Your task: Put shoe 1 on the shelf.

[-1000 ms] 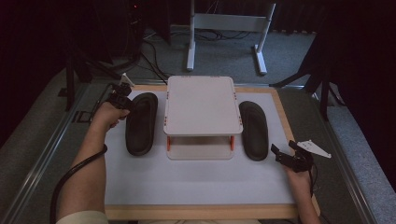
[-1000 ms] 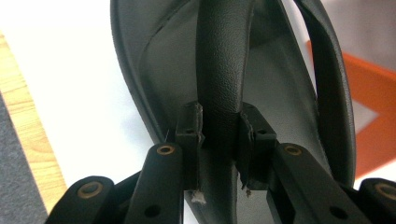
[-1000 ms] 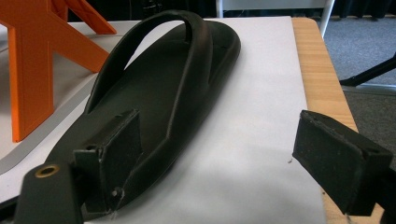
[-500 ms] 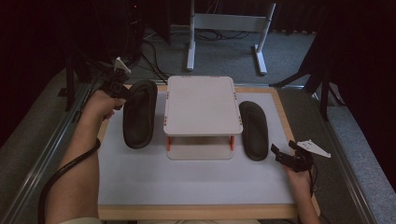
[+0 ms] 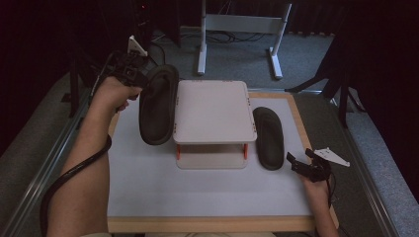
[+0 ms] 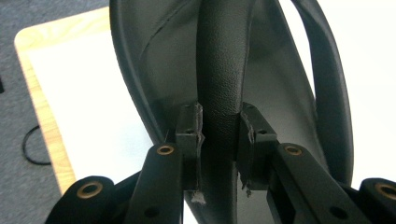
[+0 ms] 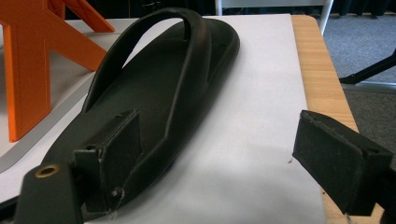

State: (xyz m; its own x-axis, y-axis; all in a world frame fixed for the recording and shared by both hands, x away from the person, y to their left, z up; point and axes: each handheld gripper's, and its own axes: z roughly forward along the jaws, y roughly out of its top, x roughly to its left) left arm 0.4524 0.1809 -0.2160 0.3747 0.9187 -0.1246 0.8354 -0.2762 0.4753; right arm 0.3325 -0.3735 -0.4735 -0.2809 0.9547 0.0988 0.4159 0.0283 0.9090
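Note:
My left gripper (image 5: pixel 144 81) is shut on the strap (image 6: pixel 223 70) of a black flip-flop (image 5: pixel 158 106). It holds the flip-flop in the air, tilted, just left of the white stand. In the left gripper view both pads press the strap on either side of my left gripper (image 6: pixel 219 128). A second black flip-flop (image 5: pixel 269 138) lies flat on the white mat, right of the stand. My right gripper (image 5: pixel 301 158) stands open just behind its heel. In the right gripper view the flip-flop (image 7: pixel 163 84) lies by the left pad of the right gripper (image 7: pixel 224 144).
A small white shelf on orange legs (image 5: pixel 212 111) stands mid-board; one orange leg (image 7: pixel 28 70) is close to the lying flip-flop. The white mat (image 5: pixel 197 192) sits in a wooden frame (image 7: pixel 322 70). A metal stand (image 5: pixel 242 24) is on the floor beyond.
The left gripper has lifted its flip-flop off the mat and carried it up and toward the far left. The right gripper and the other flip-flop have not moved.

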